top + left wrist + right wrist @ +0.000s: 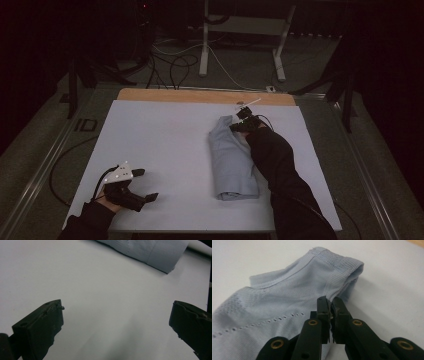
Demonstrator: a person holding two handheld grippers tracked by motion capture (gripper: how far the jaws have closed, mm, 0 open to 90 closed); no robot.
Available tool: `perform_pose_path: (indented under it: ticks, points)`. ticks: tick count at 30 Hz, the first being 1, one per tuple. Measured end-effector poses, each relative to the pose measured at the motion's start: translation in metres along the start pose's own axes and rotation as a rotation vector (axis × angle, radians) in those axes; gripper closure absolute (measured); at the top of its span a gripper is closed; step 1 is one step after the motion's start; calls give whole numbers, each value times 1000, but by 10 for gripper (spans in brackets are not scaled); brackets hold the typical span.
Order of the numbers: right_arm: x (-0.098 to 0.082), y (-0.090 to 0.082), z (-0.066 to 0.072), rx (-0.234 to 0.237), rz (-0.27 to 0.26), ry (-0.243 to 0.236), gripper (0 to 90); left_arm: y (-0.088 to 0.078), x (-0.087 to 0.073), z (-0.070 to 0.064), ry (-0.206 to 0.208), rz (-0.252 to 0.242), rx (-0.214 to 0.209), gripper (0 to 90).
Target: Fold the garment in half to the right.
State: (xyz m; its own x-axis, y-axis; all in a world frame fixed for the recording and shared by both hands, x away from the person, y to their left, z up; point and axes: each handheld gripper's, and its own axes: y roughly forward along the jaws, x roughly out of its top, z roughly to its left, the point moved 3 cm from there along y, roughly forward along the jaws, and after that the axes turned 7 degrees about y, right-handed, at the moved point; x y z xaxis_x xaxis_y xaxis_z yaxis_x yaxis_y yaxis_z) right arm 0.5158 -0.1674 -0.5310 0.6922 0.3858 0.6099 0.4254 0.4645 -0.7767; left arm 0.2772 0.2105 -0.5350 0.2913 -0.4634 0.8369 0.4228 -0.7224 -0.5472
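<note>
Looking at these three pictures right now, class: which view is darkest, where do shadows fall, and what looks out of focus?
High view: darkest, room beyond the table nearly black. Left gripper view: bright, a soft shadow lies on the table between the open jaws of the left gripper. Right gripper view: evenly lit, the folded garment casts a shadow to its right, and the right gripper looks slightly soft up close.

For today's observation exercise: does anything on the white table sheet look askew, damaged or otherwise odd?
Nothing looks damaged or spilled. The folded pale blue ribbed garment lies slightly slanted on the white table sheet, its far end bunched where the right gripper pinches its edge. The left gripper rests open, apart from it.
</note>
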Motion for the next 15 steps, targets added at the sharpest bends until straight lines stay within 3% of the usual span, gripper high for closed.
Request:
perform_pose_path:
  ticks: [7,9,15]
  points:
    - [-1,5,0,-9,28,2,831,0,0,0,-1,-2,-2,7]
    - [-1,5,0,-13,27,0,764,0,0,0,2,-2,-2,7]
    - [4,-5,4,3,8,-9,451,-1,1,0,0,-8,-3,7]
